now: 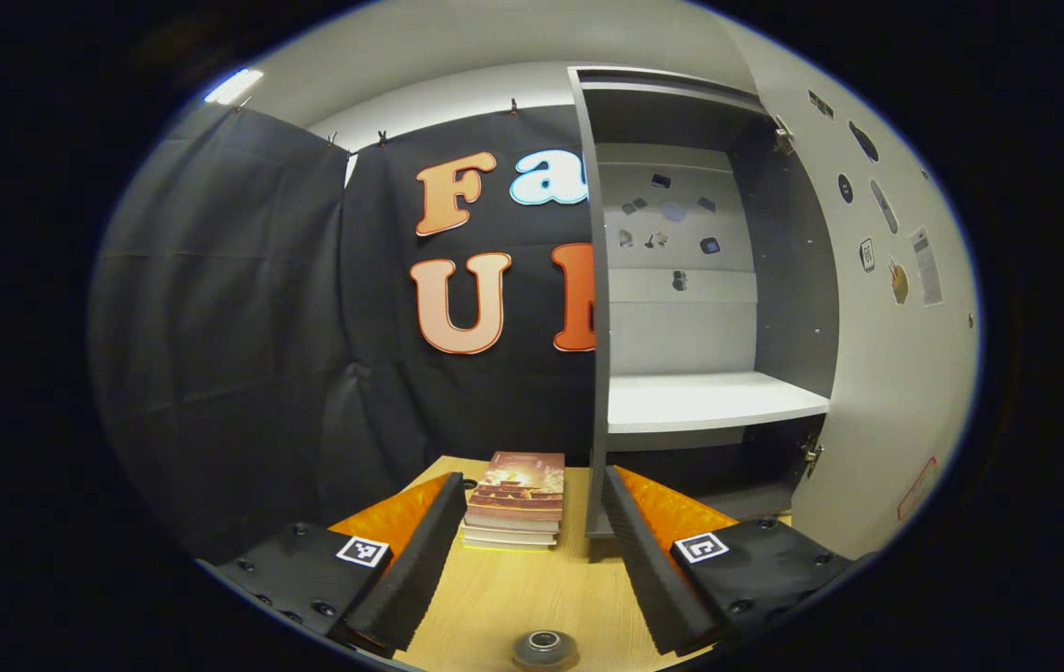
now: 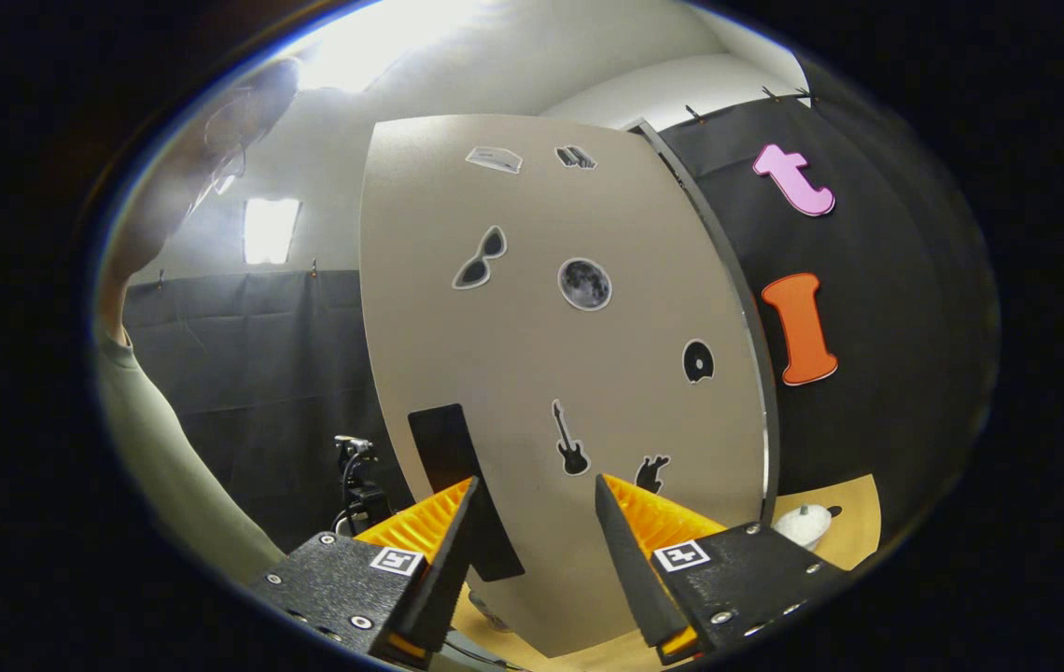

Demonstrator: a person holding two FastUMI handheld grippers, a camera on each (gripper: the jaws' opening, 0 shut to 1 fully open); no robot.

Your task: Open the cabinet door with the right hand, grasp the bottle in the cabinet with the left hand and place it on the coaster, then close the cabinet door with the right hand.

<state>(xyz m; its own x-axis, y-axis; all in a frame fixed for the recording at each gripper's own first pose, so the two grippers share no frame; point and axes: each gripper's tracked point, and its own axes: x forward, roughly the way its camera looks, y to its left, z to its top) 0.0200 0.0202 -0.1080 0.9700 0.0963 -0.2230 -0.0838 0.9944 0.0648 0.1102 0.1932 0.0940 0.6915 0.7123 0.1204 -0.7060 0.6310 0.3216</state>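
Cabinet door [image 2: 551, 373]: swung open, rigid flat panel, light on its hinges; best pushed at the free edge near the dark handle [image 2: 462, 490]. Shelf [image 1: 709, 401] bare. Left gripper [image 1: 532, 551] and right gripper [image 2: 532, 551]: fingers wide, empty.

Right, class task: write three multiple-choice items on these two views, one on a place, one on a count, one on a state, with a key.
1. Where is the stack of books?
A. on the wooden table, left of the cabinet
B. on the cabinet shelf
C. on the floor

2. How many guitar stickers are on the cabinet door's outer face?
A. none
B. one
C. three

3. The cabinet door is:
A. shut
B. off its hinges
C. swung open

Key:
1 A: the books lie on the table beside the cabinet's edge.
2 B: a single guitar shape shows in the right gripper view.
3 C: the white shelf inside is exposed in the left gripper view.
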